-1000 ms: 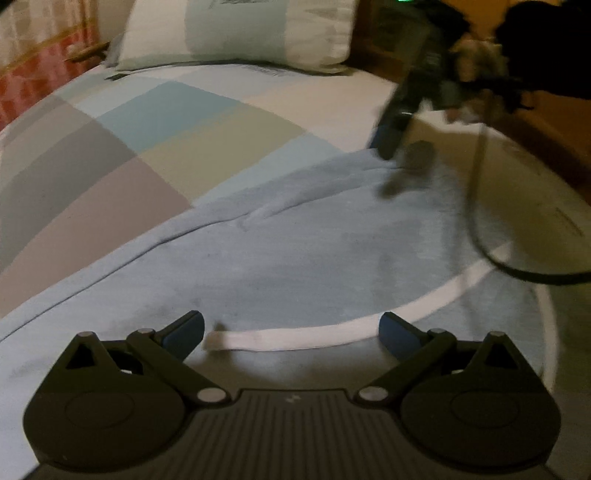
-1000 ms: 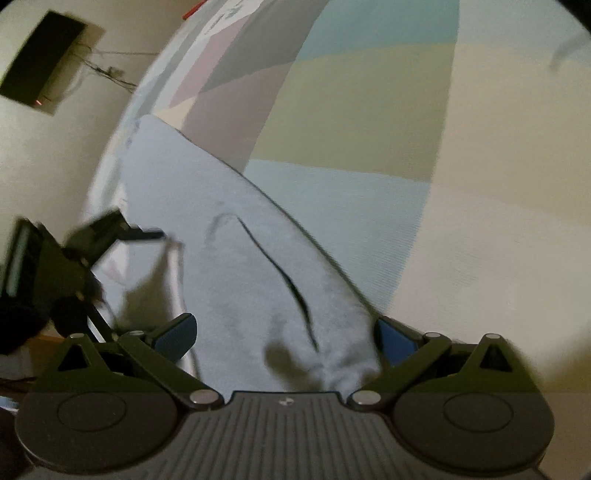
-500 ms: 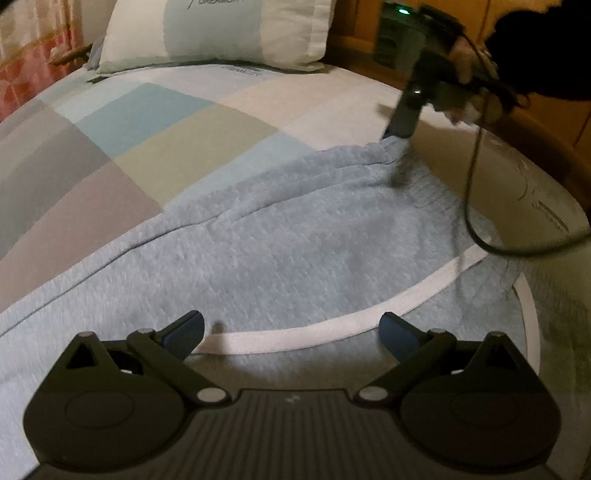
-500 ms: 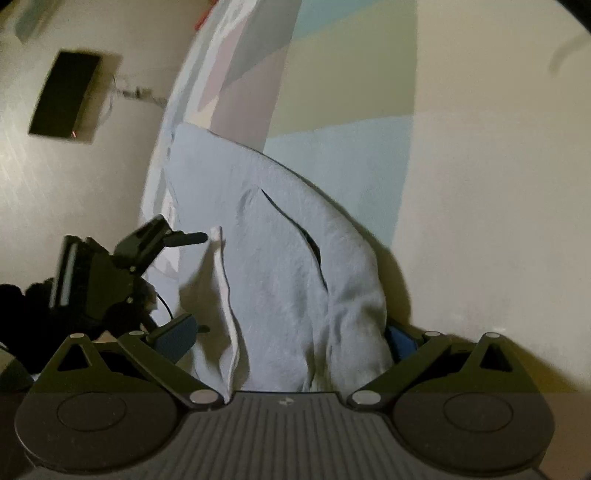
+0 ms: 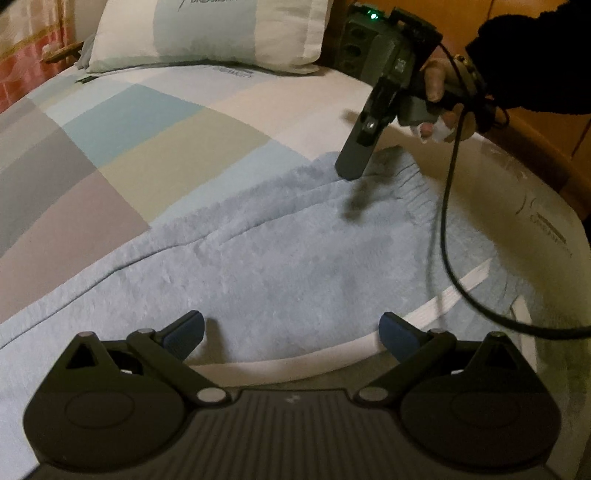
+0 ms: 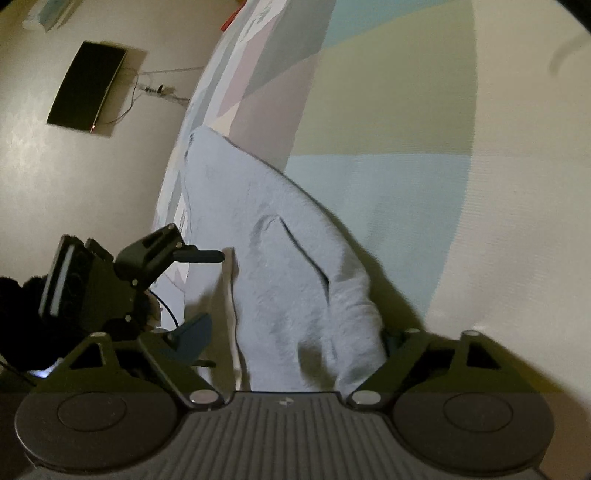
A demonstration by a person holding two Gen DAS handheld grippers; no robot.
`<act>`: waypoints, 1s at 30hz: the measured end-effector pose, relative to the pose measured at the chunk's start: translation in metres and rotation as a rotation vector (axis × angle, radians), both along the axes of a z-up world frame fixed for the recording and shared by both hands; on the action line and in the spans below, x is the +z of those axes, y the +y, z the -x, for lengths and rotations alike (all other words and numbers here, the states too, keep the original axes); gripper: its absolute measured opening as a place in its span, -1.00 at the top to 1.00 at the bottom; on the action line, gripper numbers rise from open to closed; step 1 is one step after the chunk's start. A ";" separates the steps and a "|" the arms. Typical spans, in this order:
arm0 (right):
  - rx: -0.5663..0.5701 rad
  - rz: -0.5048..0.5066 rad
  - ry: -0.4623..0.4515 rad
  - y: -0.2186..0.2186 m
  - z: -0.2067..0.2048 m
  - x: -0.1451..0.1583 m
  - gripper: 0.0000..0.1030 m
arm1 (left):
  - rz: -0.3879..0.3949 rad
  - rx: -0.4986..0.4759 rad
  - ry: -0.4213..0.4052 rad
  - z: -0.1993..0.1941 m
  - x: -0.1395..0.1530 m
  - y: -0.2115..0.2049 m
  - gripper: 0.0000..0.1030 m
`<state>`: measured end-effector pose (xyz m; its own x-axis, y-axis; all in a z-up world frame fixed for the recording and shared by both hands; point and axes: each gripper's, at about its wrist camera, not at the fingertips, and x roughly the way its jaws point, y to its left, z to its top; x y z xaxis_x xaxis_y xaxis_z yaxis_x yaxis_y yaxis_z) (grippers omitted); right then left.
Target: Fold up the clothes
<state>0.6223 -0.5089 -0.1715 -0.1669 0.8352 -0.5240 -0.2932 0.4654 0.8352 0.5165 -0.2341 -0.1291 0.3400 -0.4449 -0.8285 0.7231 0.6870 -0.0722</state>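
Now lower and tipped down onto the far waistband corner of the light blue trousers (image 5: pixel 280 254), unlike a second ago: right gripper (image 6: pixel 295 339), jaws just narrowing yet wide, bunched fleece between them, pads not plainly pressing. Garment spread flat on the patchwork bedsheet (image 5: pixel 122 155), white side stripe (image 5: pixel 436 306) curving along its near right edge. Left gripper (image 5: pixel 291 328) low over the near part of the cloth, fingers wide apart, nothing pinched. Open sheet to the left and far side; pillow (image 5: pixel 207 33) at the far end. Bed edge close on the right, wooden frame beyond. Black cable (image 5: pixel 448 221) hanging across the right side over the stripe. Right pad (image 6: pixel 388 338) mostly buried under fleece. Trouser legs cut off by the near left frame edge. Dim, yellowish light; floor objects in the right wrist view hard to make out.
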 end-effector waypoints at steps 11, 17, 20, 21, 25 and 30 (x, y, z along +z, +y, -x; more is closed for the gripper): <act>0.078 0.002 0.118 -0.010 -0.002 -0.006 -0.51 | -0.003 -0.012 -0.016 0.007 0.002 0.005 -0.94; 0.103 0.037 0.109 -0.005 -0.008 -0.008 -0.28 | 0.003 0.009 -0.004 0.006 -0.001 0.006 -0.94; 0.075 0.140 0.065 -0.014 -0.005 -0.010 0.89 | 0.002 0.016 -0.003 0.005 0.000 0.006 -0.94; 0.047 0.129 0.080 -0.019 -0.004 -0.014 0.89 | -0.001 0.017 -0.006 0.004 0.000 0.006 -0.94; 0.001 0.135 0.028 -0.021 0.009 -0.008 0.87 | -0.014 0.027 -0.006 0.002 -0.001 0.009 -0.94; -0.005 0.224 -0.105 -0.015 0.027 0.014 0.85 | -0.049 0.022 -0.004 0.000 -0.005 0.009 -0.92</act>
<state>0.5957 -0.5235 -0.1575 -0.0981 0.6967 -0.7106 -0.3700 0.6373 0.6759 0.5160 -0.2252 -0.1345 0.3526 -0.3964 -0.8477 0.7078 0.7056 -0.0356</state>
